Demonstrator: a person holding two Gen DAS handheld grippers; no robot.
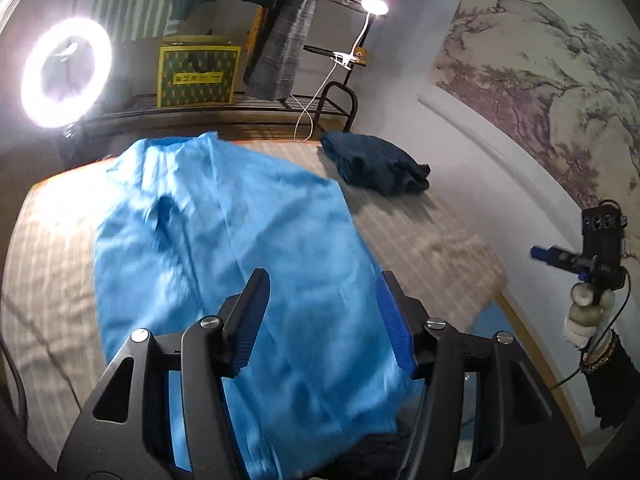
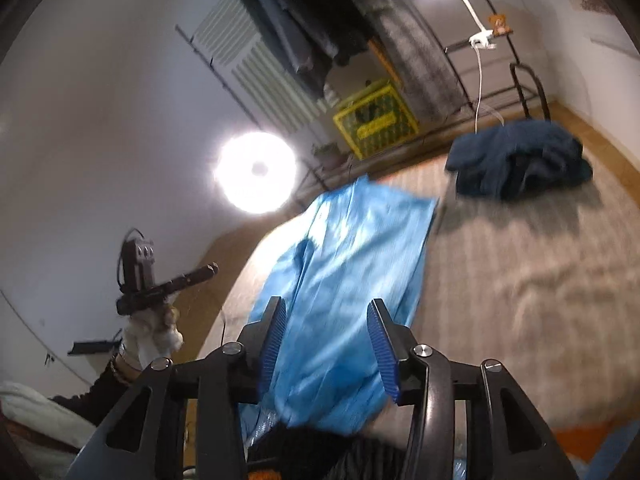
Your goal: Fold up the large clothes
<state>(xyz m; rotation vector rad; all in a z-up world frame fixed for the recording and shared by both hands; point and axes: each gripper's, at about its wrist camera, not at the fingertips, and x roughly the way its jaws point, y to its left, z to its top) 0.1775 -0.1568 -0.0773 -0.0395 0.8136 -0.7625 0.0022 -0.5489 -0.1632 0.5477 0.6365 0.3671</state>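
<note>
Nearest each camera, both claws stand partly parted and grip nothing: the left claw (image 1: 320, 320) hangs above the near end of the blue garment (image 1: 224, 232), its ribbed blue pads clear of the cloth, and the right claw (image 2: 330, 344) likewise hovers released over that same near end of the blue garment (image 2: 352, 264), with no fabric pinched between its fingers. The garment lies spread flat on the bed (image 1: 432, 240), its long axis running straight away from both claws, from the near edge toward the far edge, and it sits toward the bed's left side. Each claw would therefore have to come down and forward to reach a hem; the left claw looks the better placed for the left long edge, the right claw for the right one. In the right wrist view the left hand (image 2: 154, 336) is raised off to the left of the bed. Farther off, by the bed's far right corner, a dark blue garment (image 1: 376, 168) lies bunched, well apart from the blue one.
</note>
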